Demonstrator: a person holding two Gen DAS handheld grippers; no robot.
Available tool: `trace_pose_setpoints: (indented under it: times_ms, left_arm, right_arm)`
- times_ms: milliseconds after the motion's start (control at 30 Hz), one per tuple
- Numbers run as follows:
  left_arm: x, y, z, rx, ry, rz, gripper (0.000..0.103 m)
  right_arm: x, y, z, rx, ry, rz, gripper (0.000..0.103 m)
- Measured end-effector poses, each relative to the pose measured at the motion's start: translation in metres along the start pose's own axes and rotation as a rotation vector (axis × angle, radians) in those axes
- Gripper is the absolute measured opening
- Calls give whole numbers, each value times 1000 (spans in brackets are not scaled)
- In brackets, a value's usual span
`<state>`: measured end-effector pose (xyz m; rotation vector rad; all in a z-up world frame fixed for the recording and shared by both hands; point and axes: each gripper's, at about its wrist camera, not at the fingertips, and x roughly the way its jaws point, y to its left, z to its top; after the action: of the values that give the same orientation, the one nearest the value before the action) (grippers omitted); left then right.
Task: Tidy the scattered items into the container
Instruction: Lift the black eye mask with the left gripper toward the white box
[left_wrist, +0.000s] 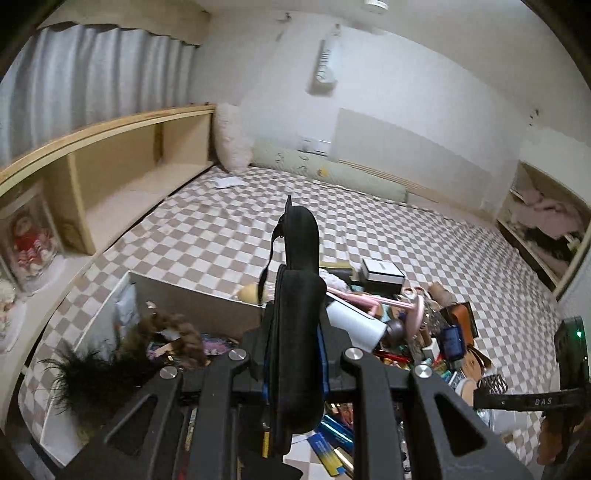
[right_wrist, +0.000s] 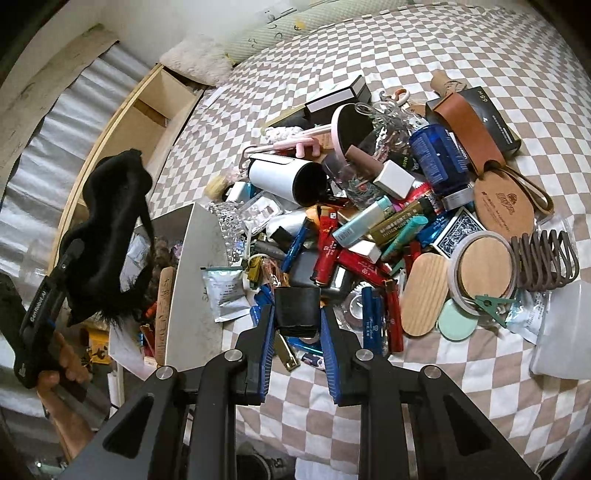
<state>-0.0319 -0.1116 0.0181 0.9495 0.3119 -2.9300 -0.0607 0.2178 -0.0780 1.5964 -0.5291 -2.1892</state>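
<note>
My left gripper (left_wrist: 295, 354) is shut on a black sleep mask (left_wrist: 297, 295) that stands up between its fingers; in the right wrist view the mask (right_wrist: 107, 236) hangs over the white container (right_wrist: 192, 288). The container (left_wrist: 192, 299) holds several items, among them brown hair pieces (left_wrist: 173, 332). My right gripper (right_wrist: 297, 328) is around a small black cup-shaped item (right_wrist: 297, 306) at the near edge of the pile of scattered items (right_wrist: 369, 206) on the checkered bed (right_wrist: 480, 48).
The pile includes a white tumbler (right_wrist: 284, 181), a blue bottle (right_wrist: 437, 158), a brown leather case (right_wrist: 469, 129), wooden coasters (right_wrist: 484, 266), a brown hair claw (right_wrist: 543, 258) and red tubes (right_wrist: 328, 240). A wooden shelf (left_wrist: 122, 177) runs along the left. Pillows (left_wrist: 229, 136) lie by the wall.
</note>
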Motion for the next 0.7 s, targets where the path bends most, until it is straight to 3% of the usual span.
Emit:
trace_pose_setpoints:
  times_ms: [267,433,700]
  left_arm:
    - [6,25,-6,-36,42,45,18]
    - [23,27,-17,-69,142,32,18]
    - [53,17,-37,-22,272,62,19]
  right_arm:
    - [1,7,0,-9,0,11,25]
    - [2,10,0,-12,1,15,25]
    - [4,9,0,-8,8,10,25]
